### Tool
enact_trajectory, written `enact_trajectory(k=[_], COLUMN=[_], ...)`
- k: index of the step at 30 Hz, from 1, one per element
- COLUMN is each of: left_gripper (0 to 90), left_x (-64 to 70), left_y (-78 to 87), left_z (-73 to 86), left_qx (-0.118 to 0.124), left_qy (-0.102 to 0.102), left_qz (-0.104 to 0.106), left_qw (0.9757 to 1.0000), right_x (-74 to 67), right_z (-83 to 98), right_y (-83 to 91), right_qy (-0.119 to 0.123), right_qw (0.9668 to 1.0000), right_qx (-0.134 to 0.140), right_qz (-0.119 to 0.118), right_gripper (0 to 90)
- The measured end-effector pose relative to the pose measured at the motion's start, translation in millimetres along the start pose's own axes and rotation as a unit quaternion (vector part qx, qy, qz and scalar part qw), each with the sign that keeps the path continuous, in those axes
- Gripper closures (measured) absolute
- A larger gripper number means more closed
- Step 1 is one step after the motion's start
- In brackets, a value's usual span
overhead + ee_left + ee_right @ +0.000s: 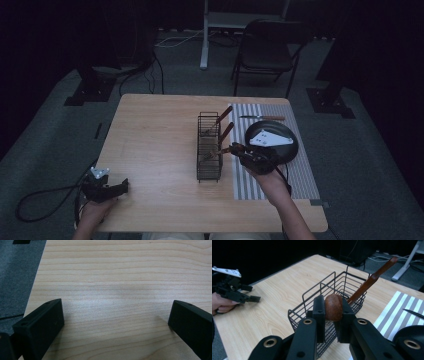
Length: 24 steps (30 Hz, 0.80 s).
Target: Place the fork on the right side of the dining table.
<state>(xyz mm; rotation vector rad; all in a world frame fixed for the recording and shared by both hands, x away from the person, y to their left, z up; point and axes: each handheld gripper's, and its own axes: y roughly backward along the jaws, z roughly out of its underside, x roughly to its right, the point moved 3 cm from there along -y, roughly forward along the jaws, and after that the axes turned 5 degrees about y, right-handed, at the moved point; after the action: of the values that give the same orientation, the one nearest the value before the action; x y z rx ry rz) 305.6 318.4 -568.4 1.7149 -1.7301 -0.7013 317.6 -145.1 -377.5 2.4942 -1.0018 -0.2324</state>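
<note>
A black wire basket (209, 145) (312, 302) stands upright in the middle of the wooden table (155, 135). Two wooden-handled utensils (224, 116) (374, 275) lean out of it to the far right. My right gripper (231, 148) (333, 307) hovers at the basket's right side, shut on the rounded brown handle (333, 307) of another utensil whose far end points into the basket. My left gripper (125, 185) (117, 315) rests low at the table's front left corner, open, with bare wood between its jaws. In the right gripper view, the left gripper (254, 299) is at the left.
A grey striped placemat (300, 175) (397, 312) lies right of the basket. On it sit a black plate (287, 150) (412, 331) with a white napkin (270, 138) and a knife (262, 118) behind. A folding chair (265, 47) stands beyond the table.
</note>
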Motion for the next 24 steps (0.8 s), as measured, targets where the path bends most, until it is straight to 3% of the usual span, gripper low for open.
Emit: enact_trajectory(k=[13, 16, 20, 24], left_gripper=[0.6, 0.6, 0.6, 0.6], left_x=[-0.1, 0.1, 0.0, 0.0], left_y=[0.1, -0.1, 0.0, 0.0], left_z=[0.0, 0.0, 0.0, 0.0], left_qx=[0.0, 0.001, 0.0, 0.0], left_qy=[-0.001, 0.001, 0.0, 0.0], left_qz=[0.0, 0.0, 0.0, 0.0], left_qw=[1.0, 1.0, 1.0, 1.0], right_x=[12.8, 15.4, 24.7, 35.1], right_z=[-9.6, -6.7, 2.1, 15.2], right_y=[41.9, 51.5, 62.2, 71.0], right_qy=[-0.007, -0.007, -0.027, -0.036], right_qw=[0.999, 0.9986, 0.9978, 0.9966], right_qx=[0.029, 0.029, 0.038, 0.028], right_qz=[0.033, 0.043, 0.047, 0.069], right_gripper=[80.8, 80.7, 80.8, 80.7])
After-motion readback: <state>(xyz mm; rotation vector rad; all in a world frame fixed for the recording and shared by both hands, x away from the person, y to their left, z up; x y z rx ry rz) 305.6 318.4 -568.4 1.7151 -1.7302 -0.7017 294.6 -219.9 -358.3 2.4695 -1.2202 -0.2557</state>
